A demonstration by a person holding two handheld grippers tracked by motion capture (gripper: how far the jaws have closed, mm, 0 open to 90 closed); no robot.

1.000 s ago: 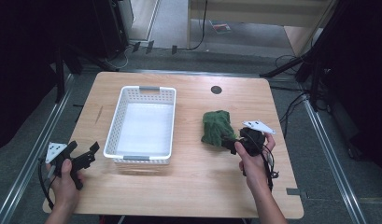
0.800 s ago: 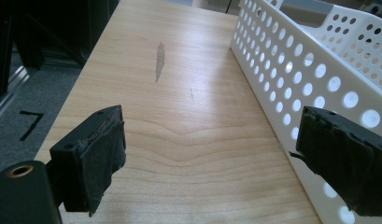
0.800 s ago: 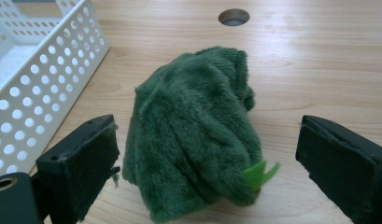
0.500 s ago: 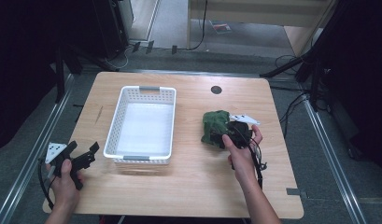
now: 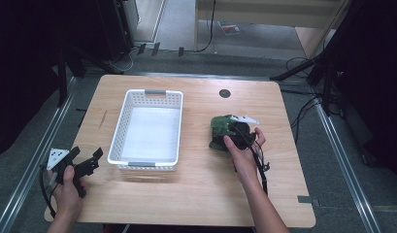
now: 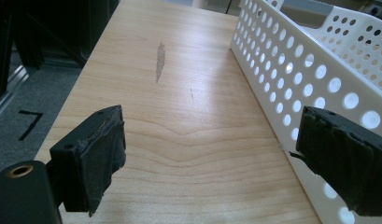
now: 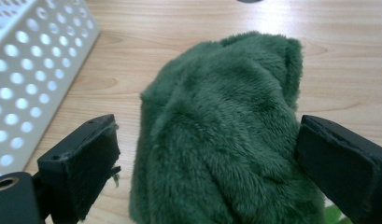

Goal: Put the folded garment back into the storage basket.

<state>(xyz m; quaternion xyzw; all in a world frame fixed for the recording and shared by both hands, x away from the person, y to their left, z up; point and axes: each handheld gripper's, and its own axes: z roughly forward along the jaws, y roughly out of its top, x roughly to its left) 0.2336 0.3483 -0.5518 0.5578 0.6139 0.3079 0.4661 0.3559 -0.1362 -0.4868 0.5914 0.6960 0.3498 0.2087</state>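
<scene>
Right gripper view puts us closest to the work: our right gripper has its jaws spread wide on either side of the green plush toy, with the toy lying between the pads. The far pad sits right at the fur, but we cannot tell whether it presses, and a gap shows at the near pad, so the toy is not clamped. The toy rests on the wooden surface, with the white basket off to one side. From the high view, our left gripper hangs released near the front left corner of the surface, jaws apart with nothing between them, just beside the basket's near wall. Farther in, the basket stands left of centre, and the toy lies apart from it to the right.
</scene>
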